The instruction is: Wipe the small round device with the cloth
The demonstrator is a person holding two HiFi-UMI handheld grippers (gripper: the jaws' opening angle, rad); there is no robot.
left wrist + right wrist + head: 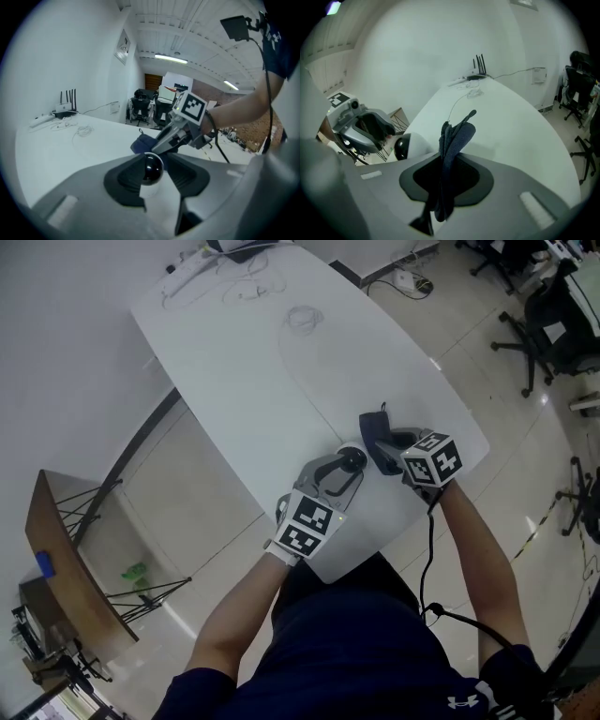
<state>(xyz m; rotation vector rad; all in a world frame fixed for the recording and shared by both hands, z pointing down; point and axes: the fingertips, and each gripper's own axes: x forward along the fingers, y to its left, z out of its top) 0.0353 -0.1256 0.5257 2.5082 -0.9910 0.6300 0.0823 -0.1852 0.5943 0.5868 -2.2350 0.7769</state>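
Observation:
The small round device (352, 460), a white body with a glossy black dome (152, 168), sits between the jaws of my left gripper (348, 468) near the white table's (244, 371) front edge. The jaws are closed round it, with the left pad against the dome. My right gripper (388, 450) is shut on a folded dark blue cloth (376, 432), which sticks up out of its jaws (454, 136). The cloth hangs just right of the device, close to it; I cannot tell whether they touch. From the right gripper view the device (411, 144) lies left of the cloth.
Loose white cables (302, 318) and a router with a power strip (234, 247) lie at the table's far end. A wooden stand (66, 559) is on the floor at left. Office chairs (544, 334) are at right. The table's front edge runs just under both grippers.

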